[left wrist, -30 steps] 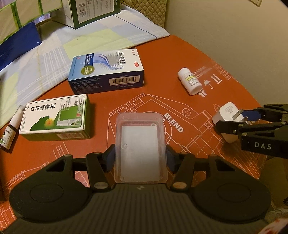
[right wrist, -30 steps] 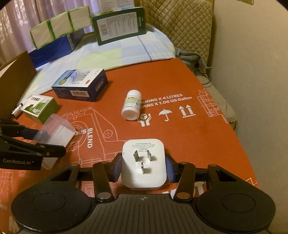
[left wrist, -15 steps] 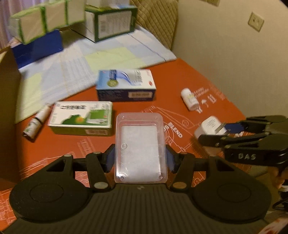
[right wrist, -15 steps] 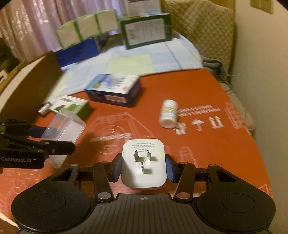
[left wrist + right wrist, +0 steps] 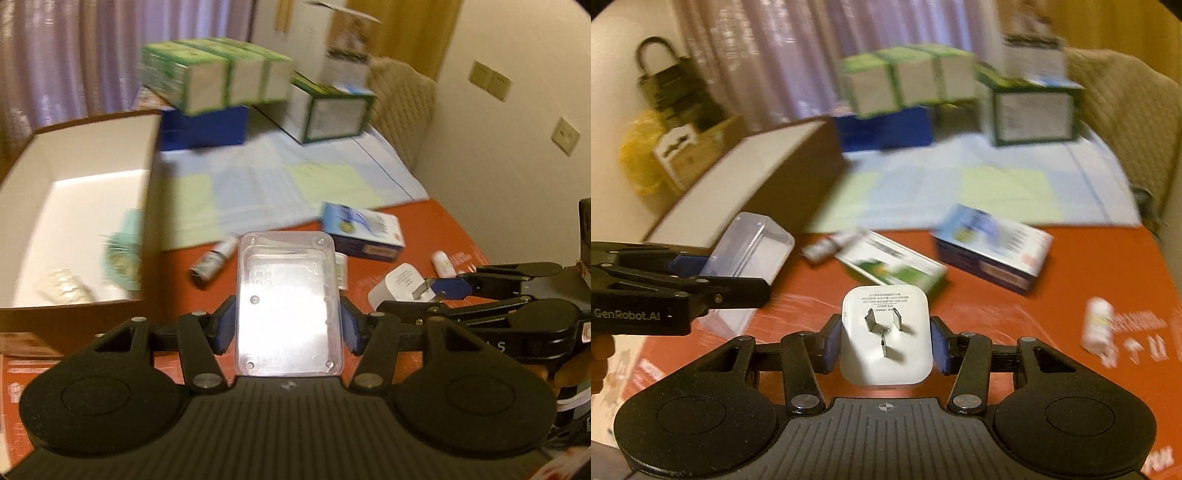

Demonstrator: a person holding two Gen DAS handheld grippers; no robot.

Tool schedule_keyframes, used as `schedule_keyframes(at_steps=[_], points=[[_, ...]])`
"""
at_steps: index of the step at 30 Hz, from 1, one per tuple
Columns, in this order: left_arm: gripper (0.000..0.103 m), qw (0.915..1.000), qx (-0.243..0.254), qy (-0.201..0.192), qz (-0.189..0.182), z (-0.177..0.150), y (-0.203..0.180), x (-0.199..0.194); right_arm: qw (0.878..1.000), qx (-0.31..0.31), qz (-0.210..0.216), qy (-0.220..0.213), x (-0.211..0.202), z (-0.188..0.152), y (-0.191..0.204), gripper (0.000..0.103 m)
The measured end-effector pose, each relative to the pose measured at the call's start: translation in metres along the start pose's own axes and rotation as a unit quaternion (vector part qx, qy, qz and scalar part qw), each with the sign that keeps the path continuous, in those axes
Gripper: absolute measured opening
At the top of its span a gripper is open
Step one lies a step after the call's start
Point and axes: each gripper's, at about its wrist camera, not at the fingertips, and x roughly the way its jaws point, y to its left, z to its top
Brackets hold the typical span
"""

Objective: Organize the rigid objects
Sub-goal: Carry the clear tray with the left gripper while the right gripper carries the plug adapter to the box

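My left gripper (image 5: pixel 288 325) is shut on a clear plastic case (image 5: pixel 288 302) and holds it above the orange table, next to an open cardboard box (image 5: pixel 55 229) with a white inside. My right gripper (image 5: pixel 884 341) is shut on a white plug adapter (image 5: pixel 886 339) with its prongs facing the camera. The adapter also shows in the left wrist view (image 5: pixel 399 288), to the right of the case. The case also shows in the right wrist view (image 5: pixel 750 251), at the left.
On the table lie a blue and white carton (image 5: pixel 993 247), a green and white carton (image 5: pixel 894 266), a small spray bottle (image 5: pixel 214 258) and a white pill bottle (image 5: pixel 1097 328). Green boxes (image 5: pixel 218 81) stack on a blue box behind, on a pale cloth. The open box holds some items.
Both grippers have lifted and swung left with their loads. The open cardboard box has come into view at the left, and the cartons on the table now lie further right and lower.
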Motion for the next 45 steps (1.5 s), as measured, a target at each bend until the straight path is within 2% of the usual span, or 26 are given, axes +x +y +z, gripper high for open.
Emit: schedule_keyframes(at_steps=[11,18,25,33,45], points=[[0.052,0.9971,-0.033,-0.048,0.05,0.012,0.09,-0.052,0.995,-0.052,0.085,-0.016,0.035,0.045,0.093,0.046],[0.052,0.9945,-0.028,-0.057,0.083,0.028,0.147,-0.055,0.992,-0.072,0.101,-0.022,0.069,0.074,0.144,0.046],[0.052,0.9952,-0.02,-0.03,0.091,0.05,0.201,-0.024,0.993,-0.08,0.087,-0.018,0.112,0.1,0.175,0.046],[0.052,0.9966,-0.013,0.018,0.079,0.07,0.247,0.029,0.996,-0.063,0.059,0.015,0.171,0.127,0.185,0.046],[0.052,0.9965,-0.002,0.05,0.067,0.092,0.28,0.079,0.997,-0.055,0.026,0.044,0.229,0.151,0.181,0.046]])
